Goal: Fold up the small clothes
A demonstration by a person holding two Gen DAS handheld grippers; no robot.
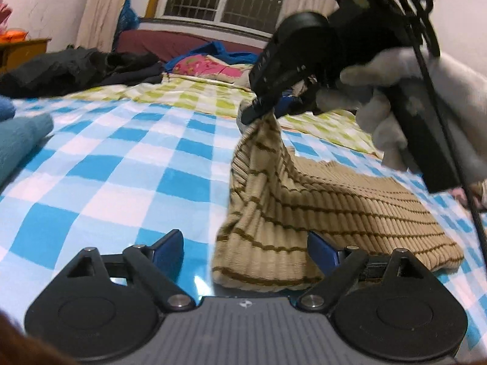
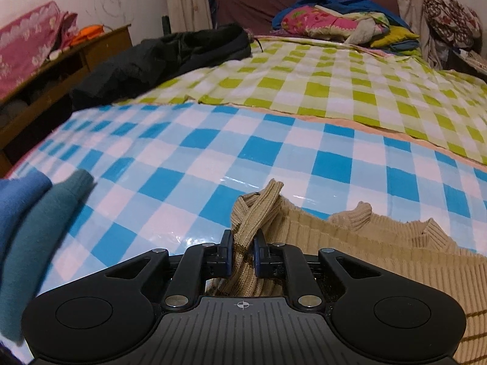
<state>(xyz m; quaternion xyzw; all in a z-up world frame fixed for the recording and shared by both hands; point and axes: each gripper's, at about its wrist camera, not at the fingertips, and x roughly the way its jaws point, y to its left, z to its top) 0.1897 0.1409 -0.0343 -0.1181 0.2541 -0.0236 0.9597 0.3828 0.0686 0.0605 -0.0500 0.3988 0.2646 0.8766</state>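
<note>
A tan ribbed sweater (image 1: 334, 206) with thin brown stripes lies on the blue-and-white checked sheet (image 1: 121, 158). My right gripper (image 1: 261, 112), held by a gloved hand (image 1: 374, 121), is shut on a bunched part of it and holds that part up off the bed. In the right wrist view the gripper (image 2: 243, 243) pinches a twisted strip of the sweater (image 2: 365, 252) between its blue pads. My left gripper (image 1: 245, 243) is open low over the sheet. The sweater's lower edge hangs between its fingers, and neither pad presses on it.
Folded blue (image 2: 15, 203) and teal (image 2: 45, 228) clothes lie at the left edge of the bed. A black jacket (image 2: 164, 57) lies further back on the left. Beyond are a green checked sheet (image 2: 350, 91), piled bedding (image 2: 334, 21) and a wooden cabinet (image 2: 61, 57).
</note>
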